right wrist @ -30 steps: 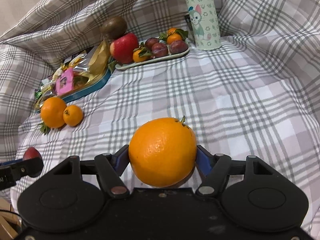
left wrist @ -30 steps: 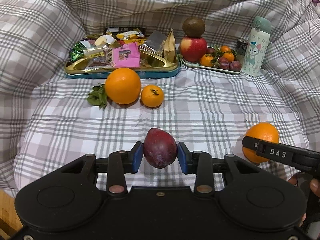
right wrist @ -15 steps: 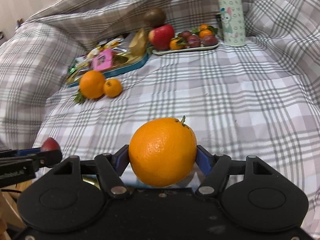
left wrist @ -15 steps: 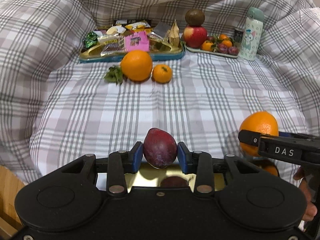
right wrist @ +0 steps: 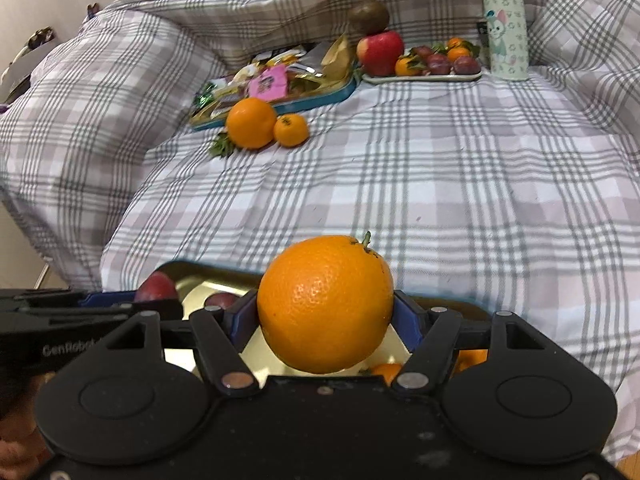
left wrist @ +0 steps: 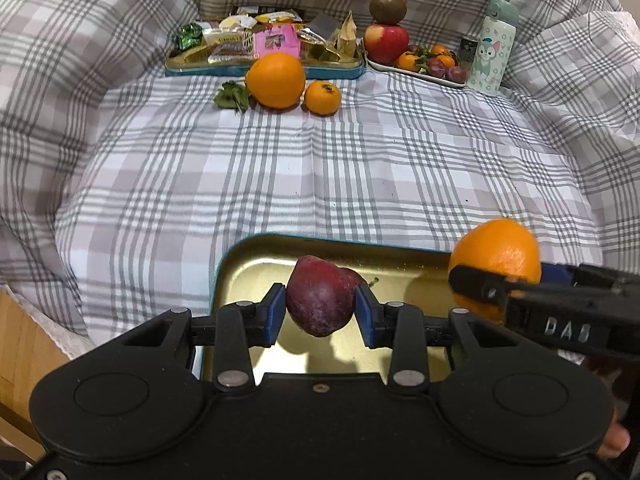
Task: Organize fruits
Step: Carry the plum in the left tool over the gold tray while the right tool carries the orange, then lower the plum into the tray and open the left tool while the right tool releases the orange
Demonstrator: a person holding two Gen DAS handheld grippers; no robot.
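While spread across the whole scene, the grey-and-white plaid cloth point(left wrist: 360, 176) covers the surface and bunches up at the back and sides. Near edge: gold-lined rectangular metal tray with teal rim point(left wrist: 256, 268), holding a dark plum and small oranges, partly hidden. Far back: teal-rimmed tin of snack packets point(left wrist: 264, 46), white plate point(left wrist: 416, 74) with red apple, brown kiwi on top, small fruits; pale cartoon-print bottle point(left wrist: 492, 50) just beside the plate. Loose large orange point(left wrist: 275, 80) and small tangerine point(left wrist: 322, 97) touch on the cloth before the tin. Right tool point(right wrist: 326, 312) grips a big round orange with stem point(right wrist: 325, 304) over the gold tray. Left tool point(left wrist: 320, 308) grips a dark red plum point(left wrist: 320, 300), also over the tray.
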